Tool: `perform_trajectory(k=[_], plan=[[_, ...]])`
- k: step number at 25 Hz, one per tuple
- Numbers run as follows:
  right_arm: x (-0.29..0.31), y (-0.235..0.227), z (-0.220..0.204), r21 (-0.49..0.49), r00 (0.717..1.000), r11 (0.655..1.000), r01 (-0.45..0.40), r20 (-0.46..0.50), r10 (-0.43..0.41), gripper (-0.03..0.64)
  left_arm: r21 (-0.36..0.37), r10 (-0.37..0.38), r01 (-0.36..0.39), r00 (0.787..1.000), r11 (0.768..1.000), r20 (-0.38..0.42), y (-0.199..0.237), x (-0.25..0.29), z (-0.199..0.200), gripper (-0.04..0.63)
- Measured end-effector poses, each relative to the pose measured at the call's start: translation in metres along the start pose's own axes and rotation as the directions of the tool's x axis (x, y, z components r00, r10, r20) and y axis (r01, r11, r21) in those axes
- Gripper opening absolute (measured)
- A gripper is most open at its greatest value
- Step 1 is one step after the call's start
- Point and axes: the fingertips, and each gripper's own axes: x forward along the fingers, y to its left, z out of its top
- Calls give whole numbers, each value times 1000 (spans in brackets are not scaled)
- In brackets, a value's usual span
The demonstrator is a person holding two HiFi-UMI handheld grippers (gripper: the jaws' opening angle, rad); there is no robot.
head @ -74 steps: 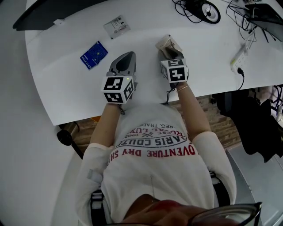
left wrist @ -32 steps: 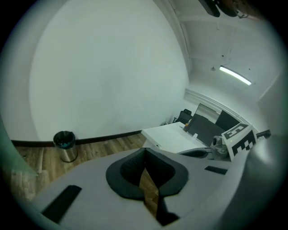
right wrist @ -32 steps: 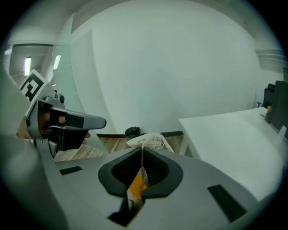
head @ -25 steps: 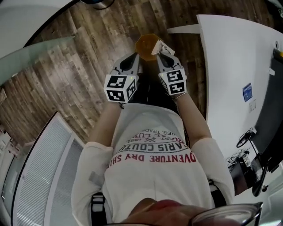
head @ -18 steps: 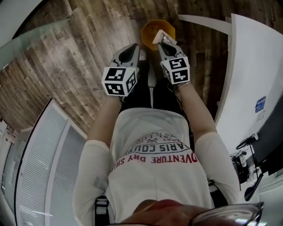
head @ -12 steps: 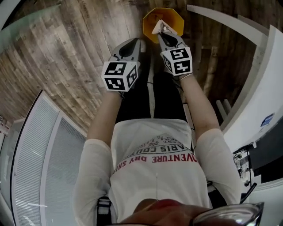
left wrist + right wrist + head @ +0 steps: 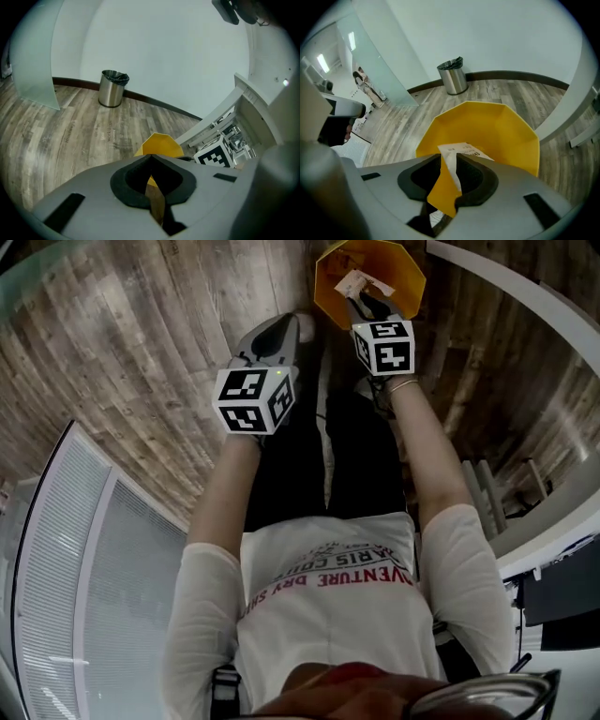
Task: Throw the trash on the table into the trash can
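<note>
Floor [image 7: 141,352]: brown wood, yellow trash can [image 7: 328,292] standing there.
Right gripper [image 7: 368,298]: over trash can, jaws apart, just opened.
Paper scrap [image 7: 361,282]: loose between those jaws, above can.
Left gripper [image 7: 284,322]: jaws together, empty.

Plastic, wood, paper, metal
Smooth yellow plastic trash can [image 7: 487,129], matt grainy wood-plank floor [image 7: 141,334], thin white paper slip [image 7: 459,150], brushed-metal cylindrical bin [image 7: 453,79].

- Wooden plank floor [image 7: 141,352], grey-brown.
- Yellow trash can [image 7: 330,287] standing on it, open at the top.
- Small steel bin [image 7: 111,89] further off, beside the wall.
</note>
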Motion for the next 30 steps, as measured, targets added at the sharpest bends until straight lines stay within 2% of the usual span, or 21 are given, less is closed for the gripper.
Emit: perform_trajectory(k=[6,11,14,16,19,23,25,28,30], plan=[[-30,13,20,18,1000,1000,-12,25,12,112,-21,-17,18,999,1000,33,-11,-20,21,23],[-94,29,63,55,994,998,2,113,-8,98,16,-42,42,997,999,60,-49,-54,60,23],[-154,34,99,18,975,997,75,206,-77,45,60,-70,66,995,996,78,-84,-82,92,23],[-201,41,123,-23,960,993,115,259,-105,38,90,-98,90,991,992,96,-113,-107,116,23],[-272,49,164,-6,928,990,141,349,-130,31,162,-164,141,976,977,142,-159,-144,163,23],[-377,60,191,66,884,987,150,439,-163,26,266,-233,185,959,946,161,-231,-202,201,23],[-426,57,202,118,853,980,160,483,-198,26,333,-279,214,947,918,160,-269,-224,218,23],[-496,45,214,212,779,957,200,558,-286,26,452,-370,276,919,848,133,-328,-248,240,23],[-545,39,206,264,729,938,224,593,-341,26,507,-427,318,898,801,110,-370,-266,239,23]])
